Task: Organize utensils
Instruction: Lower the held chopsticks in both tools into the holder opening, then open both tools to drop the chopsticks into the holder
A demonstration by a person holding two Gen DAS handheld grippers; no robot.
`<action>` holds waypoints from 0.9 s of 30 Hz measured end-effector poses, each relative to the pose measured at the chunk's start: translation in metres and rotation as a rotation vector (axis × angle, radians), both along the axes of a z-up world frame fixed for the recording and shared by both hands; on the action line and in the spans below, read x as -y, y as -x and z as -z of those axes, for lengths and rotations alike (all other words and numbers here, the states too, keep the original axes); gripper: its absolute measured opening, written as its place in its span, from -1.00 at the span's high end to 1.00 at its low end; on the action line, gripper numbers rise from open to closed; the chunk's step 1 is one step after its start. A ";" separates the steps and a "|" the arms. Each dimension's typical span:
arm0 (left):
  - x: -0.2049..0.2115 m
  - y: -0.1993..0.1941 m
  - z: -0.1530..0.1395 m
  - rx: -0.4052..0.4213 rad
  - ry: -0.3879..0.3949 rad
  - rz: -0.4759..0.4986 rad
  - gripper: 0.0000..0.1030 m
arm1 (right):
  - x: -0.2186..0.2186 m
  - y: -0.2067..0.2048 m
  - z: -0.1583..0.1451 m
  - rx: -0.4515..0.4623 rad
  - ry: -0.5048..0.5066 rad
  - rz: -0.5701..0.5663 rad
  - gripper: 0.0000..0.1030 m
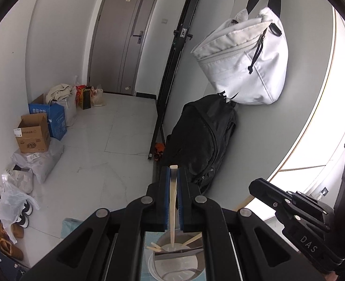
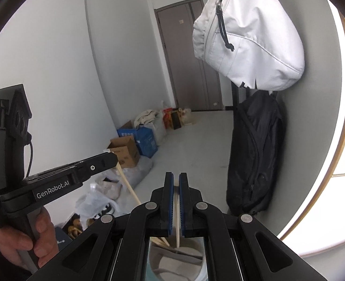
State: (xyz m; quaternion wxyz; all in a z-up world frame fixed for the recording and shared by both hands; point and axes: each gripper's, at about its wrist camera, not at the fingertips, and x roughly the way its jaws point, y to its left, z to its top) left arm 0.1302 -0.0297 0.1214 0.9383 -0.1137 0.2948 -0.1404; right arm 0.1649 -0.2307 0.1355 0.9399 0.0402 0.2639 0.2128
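My left gripper (image 1: 172, 171) is shut on a pale wooden chopstick (image 1: 173, 201) that hangs down with its tip inside a white divided utensil holder (image 1: 177, 257) below. My right gripper (image 2: 176, 178) is shut on another chopstick (image 2: 177, 220), its tip also in the holder (image 2: 177, 255). Other chopsticks (image 1: 191, 238) lean in the holder. The left gripper (image 2: 109, 159) shows at the left of the right wrist view with its chopstick (image 2: 129, 185). The right gripper's body (image 1: 287, 208) shows at the right of the left wrist view.
A white bag (image 1: 245, 65) and a black backpack (image 1: 203, 138) hang on the wall ahead. Cardboard boxes (image 1: 34, 133), plastic bags and shoes (image 1: 8, 241) line the floor at left. A grey door (image 1: 123, 37) is at the back. A bright round window edge (image 1: 313, 140) is right.
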 end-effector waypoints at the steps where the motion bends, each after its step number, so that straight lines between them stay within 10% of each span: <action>1: 0.000 -0.002 0.004 -0.005 0.001 -0.001 0.97 | -0.001 -0.003 0.002 -0.005 0.010 0.000 0.93; 12: -0.011 -0.016 0.046 -0.110 0.064 0.043 0.97 | -0.024 -0.025 0.049 -0.108 0.057 -0.065 0.93; 21: -0.029 -0.025 0.068 -0.276 0.135 0.130 0.94 | -0.022 -0.040 0.081 -0.276 -0.147 -0.148 0.84; 27: -0.041 -0.006 0.059 -0.251 0.118 0.063 0.11 | -0.006 -0.020 0.077 -0.264 -0.162 -0.088 0.75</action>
